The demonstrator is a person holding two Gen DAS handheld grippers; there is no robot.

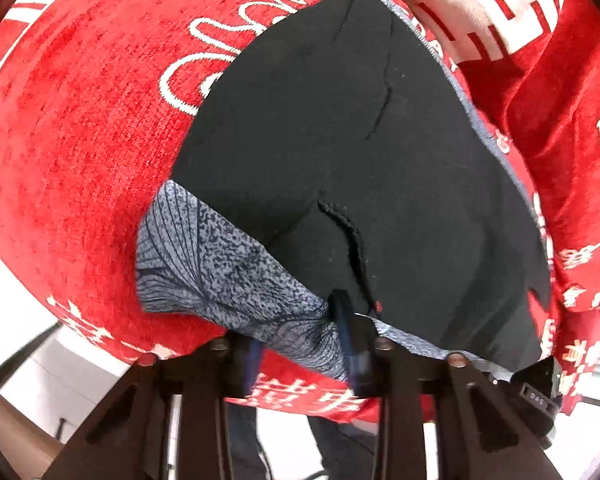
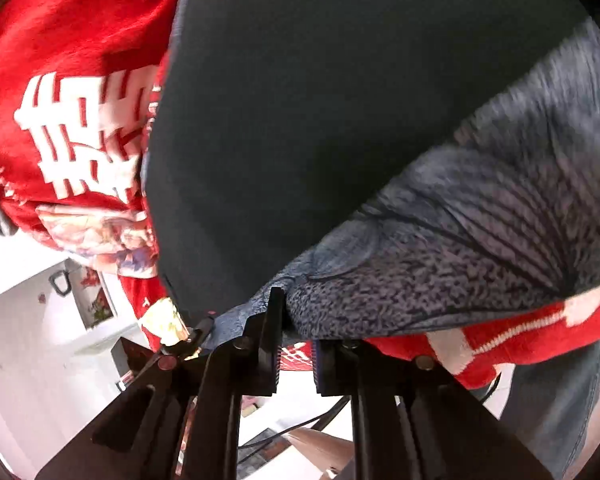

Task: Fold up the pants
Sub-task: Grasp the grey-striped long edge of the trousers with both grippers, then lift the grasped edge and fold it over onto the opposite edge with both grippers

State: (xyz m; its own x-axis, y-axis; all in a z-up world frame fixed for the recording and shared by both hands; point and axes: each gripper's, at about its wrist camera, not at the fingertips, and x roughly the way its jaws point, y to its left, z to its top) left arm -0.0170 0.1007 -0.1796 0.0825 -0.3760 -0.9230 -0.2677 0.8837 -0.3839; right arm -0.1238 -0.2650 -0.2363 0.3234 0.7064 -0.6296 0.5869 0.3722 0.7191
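On the red plush blanket lie black pants with a blue-grey patterned lining, near edge pinched by left claw and right claw, apparently for folding.

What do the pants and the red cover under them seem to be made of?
The pants look like thin woven or knit fabric: matte black on one face, grey-blue with a printed leaf-vein pattern on the other, with a stitched seam. The red cover looks like plush chenille or velvet, given its ribbed, fuzzy pile with white woven-in lettering.
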